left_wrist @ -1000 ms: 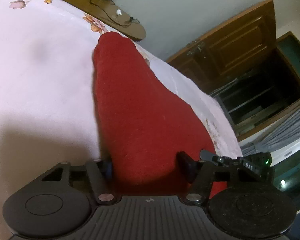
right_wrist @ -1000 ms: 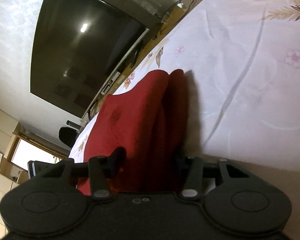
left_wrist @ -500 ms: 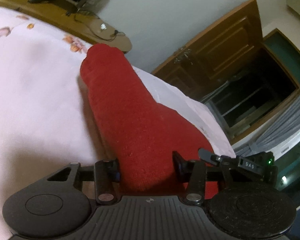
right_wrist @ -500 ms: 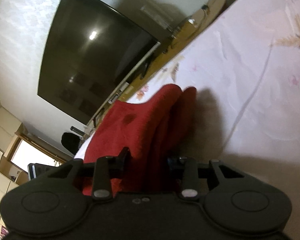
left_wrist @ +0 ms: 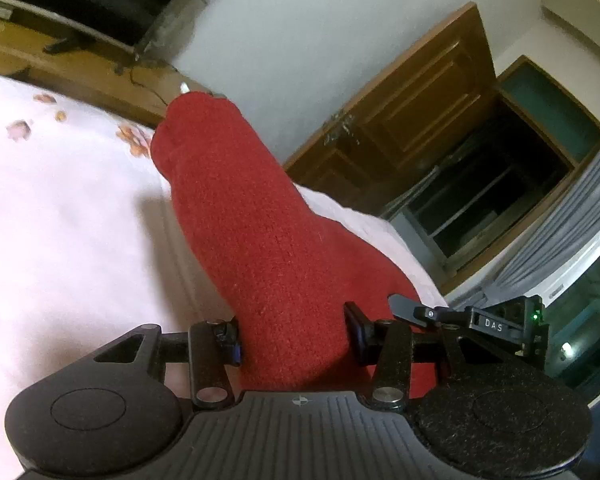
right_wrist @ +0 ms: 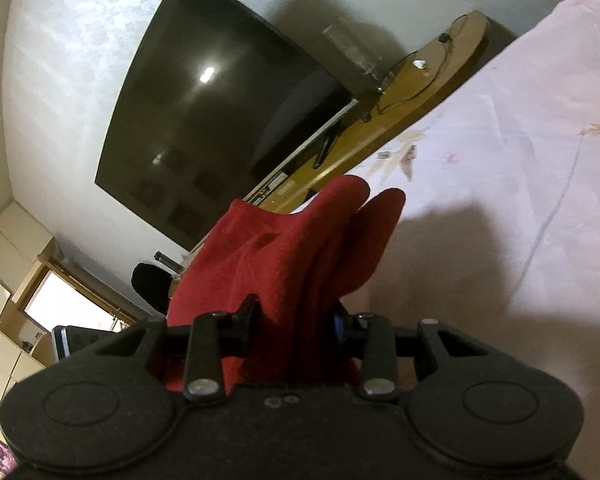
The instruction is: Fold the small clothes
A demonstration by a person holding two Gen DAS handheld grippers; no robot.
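Note:
A red knitted garment (left_wrist: 260,240) hangs lifted above the pale floral bed sheet (left_wrist: 60,220). My left gripper (left_wrist: 292,340) is shut on one bunched edge of it, both pads pressed into the fabric. In the right wrist view the same red garment (right_wrist: 300,248) rises in folds ahead of my right gripper (right_wrist: 296,326), which is shut on another bunched part. The far end of the cloth droops toward the sheet. The other gripper's black body (left_wrist: 480,320) shows at the right of the left wrist view.
A wooden shelf (right_wrist: 420,88) with cables runs along the far side of the bed sheet (right_wrist: 520,160). A large dark television (right_wrist: 220,120) hangs on the wall above it. A wooden door (left_wrist: 412,128) and dark open cabinet (left_wrist: 500,184) stand at the right.
Both grippers narrowed onto the red garment and rose, lifting it off the sheet. The views tilted up, showing more wall, television and door.

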